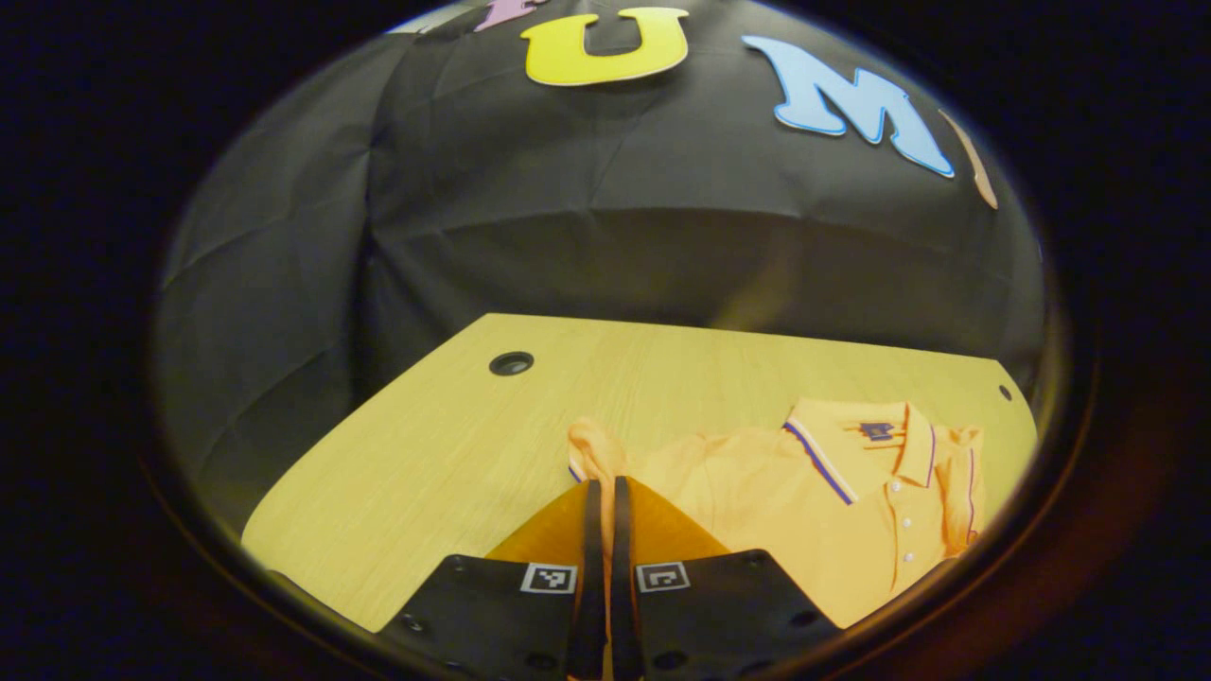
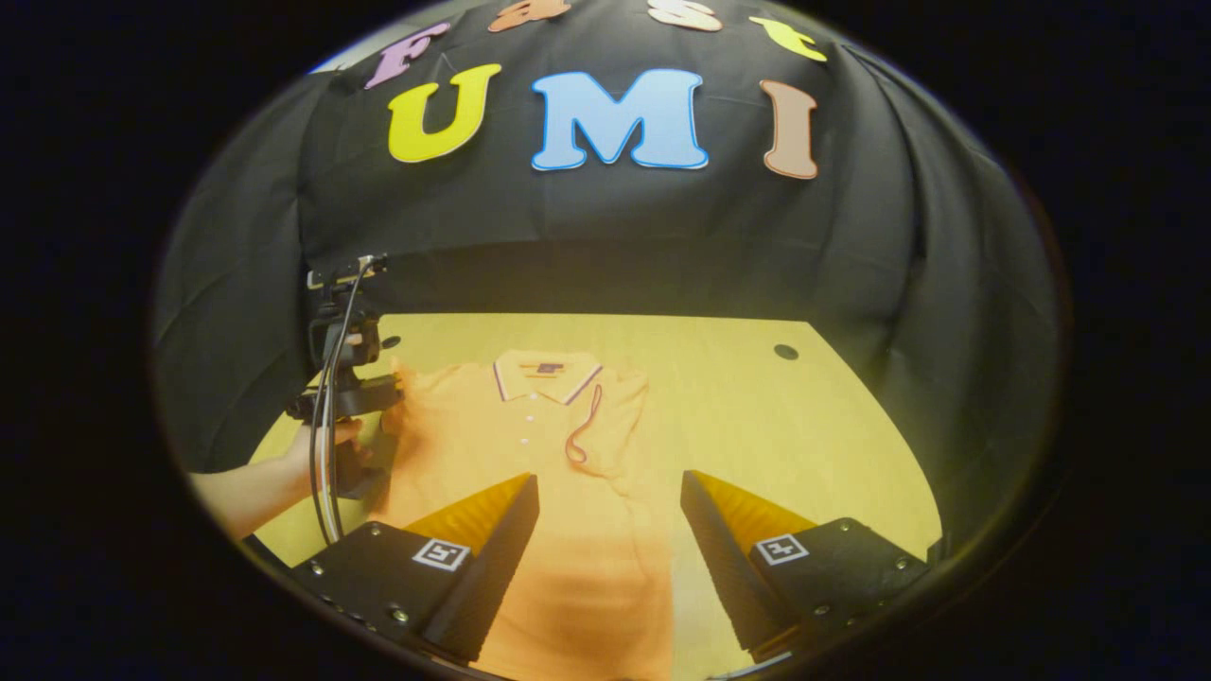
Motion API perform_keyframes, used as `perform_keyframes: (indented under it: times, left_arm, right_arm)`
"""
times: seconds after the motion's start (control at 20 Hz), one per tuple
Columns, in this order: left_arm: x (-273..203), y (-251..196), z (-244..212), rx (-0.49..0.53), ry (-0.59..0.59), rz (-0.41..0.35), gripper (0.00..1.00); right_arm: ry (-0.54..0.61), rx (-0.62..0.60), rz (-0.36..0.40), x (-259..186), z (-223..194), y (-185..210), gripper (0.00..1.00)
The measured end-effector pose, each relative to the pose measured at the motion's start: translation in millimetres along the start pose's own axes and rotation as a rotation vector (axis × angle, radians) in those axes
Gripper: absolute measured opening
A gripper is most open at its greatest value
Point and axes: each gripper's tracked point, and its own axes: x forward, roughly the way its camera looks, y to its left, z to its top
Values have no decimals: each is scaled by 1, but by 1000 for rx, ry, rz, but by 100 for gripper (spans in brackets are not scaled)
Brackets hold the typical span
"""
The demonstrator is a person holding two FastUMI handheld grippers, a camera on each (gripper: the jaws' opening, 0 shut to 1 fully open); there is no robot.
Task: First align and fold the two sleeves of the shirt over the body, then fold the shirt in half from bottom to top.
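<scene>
- A pale wooden table stands against a black cloth wall; a small round hole is set near the table's far edge.
- An orange polo shirt lies flat on the table, front side up, with buttons showing below the collar.
- In the right gripper view the shirt's long axis runs away from the camera: the collar points toward the wall and the body comes down toward the bottom of the view.
- That view also shows one sleeve folded in over the chest, its dark-trimmed cuff making a loop just below the collar.
- The right gripper hovers over the lower body of the shirt with its fingers spread wide apart, holding nothing.
- Farther off in the same view, at the shirt's other shoulder, a hand holds the left gripper, with a cable running up from it.
- The left gripper view shows what the other cannot: the left gripper's fingers are pressed together, with a bunched fold of orange cloth rising just past the tips. It appears pinched, though the contact itself is hidden.
- In this view the collar lies to the right, and bare table spreads to the left.
</scene>
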Motion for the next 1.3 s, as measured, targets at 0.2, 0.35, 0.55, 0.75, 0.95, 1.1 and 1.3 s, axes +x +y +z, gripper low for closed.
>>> perform_keyframes:
  times: [0.2,0.35,0.55,0.75,0.95,1.1,1.3]
  left_arm:
    - [-12,-38,13,145,-42,-48,10]
    - [-21,-68,8,210,-36,-101,10]
    - [-19,-94,-9,262,-2,-154,10]
    - [-16,-107,-18,290,19,-199,12]
    - [-25,-113,-24,300,45,-243,31]
    - [-34,-113,-18,293,37,-265,46]
    - [-55,-119,-18,224,54,-308,63]
  right_arm:
    - [4,11,-2,1,-2,-2,94]
    - [9,21,-4,1,-5,-3,94]
    - [16,52,-30,-1,-11,-5,94]
    - [29,100,-75,-4,-22,-11,94]
    - [37,127,-67,-2,-25,-8,94]
    - [12,122,-57,-1,-19,-7,94]
    - [6,73,-40,-4,-20,-11,94]
